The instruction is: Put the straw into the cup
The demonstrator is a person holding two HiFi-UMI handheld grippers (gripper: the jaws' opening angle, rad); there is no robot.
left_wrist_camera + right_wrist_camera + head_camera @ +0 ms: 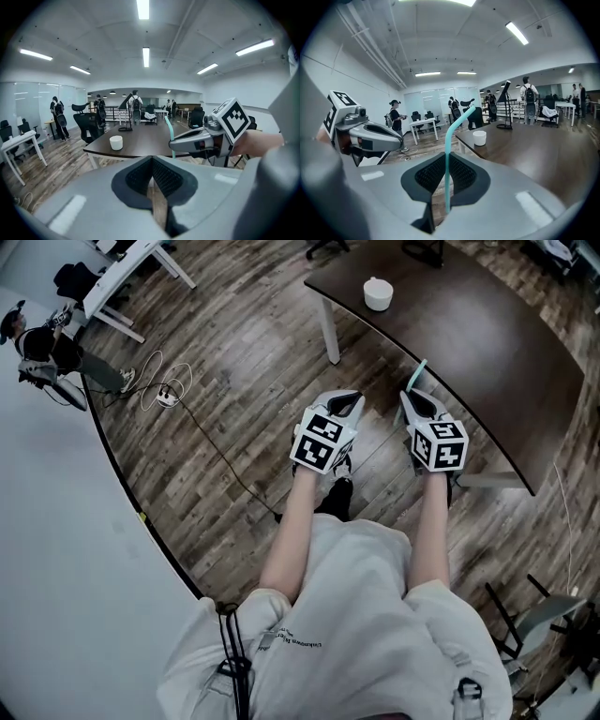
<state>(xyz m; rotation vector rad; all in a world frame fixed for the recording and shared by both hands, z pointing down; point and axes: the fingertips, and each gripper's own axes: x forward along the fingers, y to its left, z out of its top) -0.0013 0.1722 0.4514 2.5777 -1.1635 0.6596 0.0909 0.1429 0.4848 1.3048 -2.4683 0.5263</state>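
Head view: table point(487, 362) edge just ahead of R gripper point(412, 399); open floor point(281, 343) before L gripper point(351, 401), jaws pressed together. R gripper pinches thin teal bent-top straw point(419, 374).

Teal being set against grey, white and dark brown

A teal straw point(446, 154) is being shown. Black-and-white square markers are being carried on the grey left gripper point(348, 401) and right gripper point(418, 397) — the cup point(378, 293) is being seen white, the table point(487, 343) dark brown, the floor point(234, 362) grey-brown planked.
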